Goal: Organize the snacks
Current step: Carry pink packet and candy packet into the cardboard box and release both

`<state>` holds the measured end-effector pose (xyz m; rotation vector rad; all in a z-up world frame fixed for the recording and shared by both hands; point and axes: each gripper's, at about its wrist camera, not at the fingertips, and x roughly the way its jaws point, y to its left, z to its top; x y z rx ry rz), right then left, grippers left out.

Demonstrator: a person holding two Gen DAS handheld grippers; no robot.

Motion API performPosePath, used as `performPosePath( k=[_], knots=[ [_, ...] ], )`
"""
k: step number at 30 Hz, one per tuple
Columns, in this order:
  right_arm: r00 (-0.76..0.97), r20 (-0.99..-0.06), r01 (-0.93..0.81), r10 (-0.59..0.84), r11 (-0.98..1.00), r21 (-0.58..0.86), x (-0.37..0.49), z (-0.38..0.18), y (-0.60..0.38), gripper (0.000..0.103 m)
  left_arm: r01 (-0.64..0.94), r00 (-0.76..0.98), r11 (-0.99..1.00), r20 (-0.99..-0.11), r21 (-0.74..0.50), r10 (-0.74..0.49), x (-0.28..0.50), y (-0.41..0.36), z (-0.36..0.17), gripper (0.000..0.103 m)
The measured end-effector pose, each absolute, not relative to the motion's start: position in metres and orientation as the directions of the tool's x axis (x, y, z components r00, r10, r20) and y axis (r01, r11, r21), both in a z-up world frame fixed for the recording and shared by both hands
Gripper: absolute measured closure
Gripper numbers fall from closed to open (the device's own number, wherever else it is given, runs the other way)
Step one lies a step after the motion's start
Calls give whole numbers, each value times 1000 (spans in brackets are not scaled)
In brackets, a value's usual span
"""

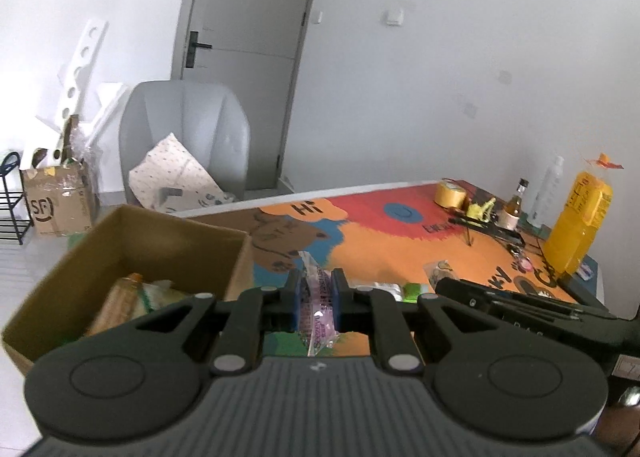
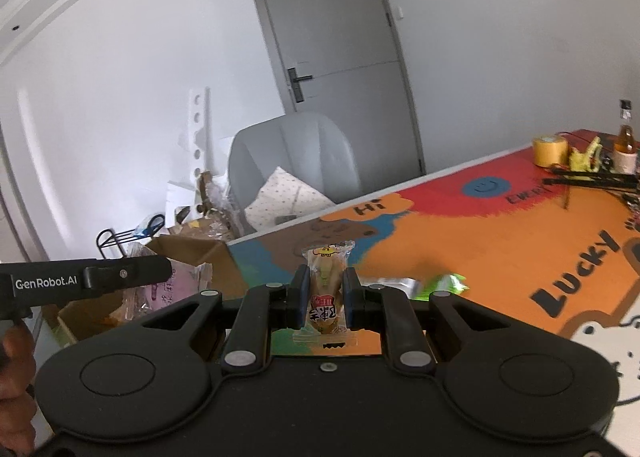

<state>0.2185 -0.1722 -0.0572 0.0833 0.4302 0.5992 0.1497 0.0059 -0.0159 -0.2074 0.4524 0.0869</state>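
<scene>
Left gripper (image 1: pixel 316 297) clenched on a purple sachet (image 1: pixel 319 307), held above the table (image 1: pixel 380 245) just beside the cardboard box (image 1: pixel 168 233). Right gripper (image 2: pixel 326 299) clenched on a yellow cake packet (image 2: pixel 326 289), also aloft. Box already holds several packets (image 1: pixel 132 297); a green wrapper (image 2: pixel 448 283) remains on the table. Judged partly complete

Appeared to be a lived-in room of a home or small flat. Noted plain white walls, a grey door (image 1: pixel 244 13) with lever handle, and a grey armchair (image 1: pixel 188 133) holding a spotted cushion (image 1: pixel 172 173). Observed a taped delivery carton (image 1: pixel 60 201) and a black wire rack (image 1: pixel 12 197) on the floor. Recorded a cartoon-printed cloth over the surface (image 1: pixel 380 237), with tape roll (image 1: pixel 450 193) and bottles (image 1: pixel 548 193) at its far edge.
</scene>
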Motion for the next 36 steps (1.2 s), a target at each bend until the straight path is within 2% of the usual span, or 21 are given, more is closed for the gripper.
performPosePath(
  k=[12, 19, 26, 33, 35, 36],
  knots=[
    [702, -354, -599, 618, 781, 177, 213, -46, -126, 87, -198, 905, 964, -410, -175, 112, 134, 46, -3, 90],
    [685, -348, -632, 640, 760, 154, 212, -42, -102, 87, -216, 913, 961, -386, -175, 135, 131, 66, 0, 102],
    [660, -358, -657, 661, 738, 150, 209, -41, -83, 87, -240, 900, 951, -412, -196, 143, 133, 82, -7, 103],
    [638, -371, -677, 675, 721, 147, 207, -41, -68, 87, -274, 875, 941, -458, -200, 157, 131, 93, -15, 98],
    [631, -375, -682, 679, 716, 149, 206, -40, -63, 87, -287, 865, 936, -475, -202, 163, 131, 97, -17, 92],
    [628, -377, -685, 681, 713, 148, 206, -40, -61, 87, -296, 860, 933, -482, -203, 168, 130, 99, -19, 84]
  ],
)
